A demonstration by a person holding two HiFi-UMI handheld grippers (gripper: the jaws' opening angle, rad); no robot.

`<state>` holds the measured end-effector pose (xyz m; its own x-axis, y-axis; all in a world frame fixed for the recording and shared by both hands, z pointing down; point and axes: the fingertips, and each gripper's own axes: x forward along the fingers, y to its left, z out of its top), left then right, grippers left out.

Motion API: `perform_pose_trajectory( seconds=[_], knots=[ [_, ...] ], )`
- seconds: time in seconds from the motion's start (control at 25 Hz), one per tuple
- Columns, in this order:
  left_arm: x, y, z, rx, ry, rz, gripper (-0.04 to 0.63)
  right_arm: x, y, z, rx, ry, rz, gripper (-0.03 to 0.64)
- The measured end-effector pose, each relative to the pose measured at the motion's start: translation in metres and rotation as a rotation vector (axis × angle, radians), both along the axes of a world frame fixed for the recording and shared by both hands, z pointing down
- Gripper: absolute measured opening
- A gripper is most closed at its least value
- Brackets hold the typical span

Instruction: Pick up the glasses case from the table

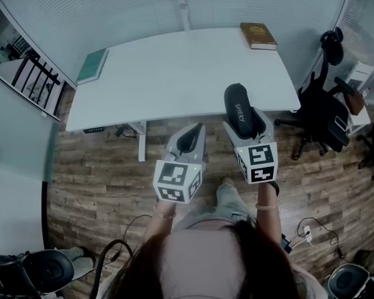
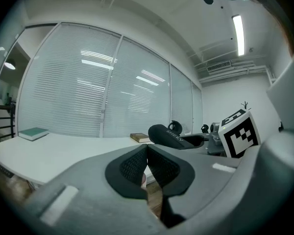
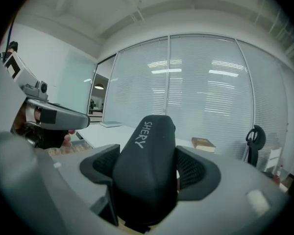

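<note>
The black glasses case (image 1: pixel 238 109) with white lettering is clamped between the jaws of my right gripper (image 1: pixel 244 124), lifted off the white table (image 1: pixel 174 73) at its near right edge. In the right gripper view the case (image 3: pixel 146 168) fills the space between the two black pads and sticks out forward. My left gripper (image 1: pixel 187 141) hangs over the wooden floor just in front of the table; its pads (image 2: pixel 132 166) meet with nothing between them. From the left gripper view the case (image 2: pixel 167 135) shows to the right, held level.
A brown book (image 1: pixel 257 35) lies at the table's far right corner and a green book (image 1: pixel 91 65) at its far left. A black office chair (image 1: pixel 324 108) stands to the right of the table. Cables and a round stool base (image 1: pixel 352 279) are on the floor.
</note>
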<state>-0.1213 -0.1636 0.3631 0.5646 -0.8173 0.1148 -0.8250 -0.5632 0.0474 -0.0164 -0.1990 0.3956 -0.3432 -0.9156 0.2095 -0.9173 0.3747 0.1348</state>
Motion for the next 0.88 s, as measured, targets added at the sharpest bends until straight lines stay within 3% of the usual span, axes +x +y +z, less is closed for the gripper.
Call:
perform_pose_trajectory(
  seconds=[0.32, 0.88],
  knots=[
    [-0.002, -0.003, -0.001, 0.003, 0.020, -0.018, 0.009, -0.010, 0.011, -0.005, 0.023, 0.047, -0.041, 0.359],
    [0.029, 0.020, -0.022, 0.032, 0.021, -0.054, 0.009, 0.017, 0.045, -0.028, 0.059, 0.049, -0.073, 0.359]
  ],
)
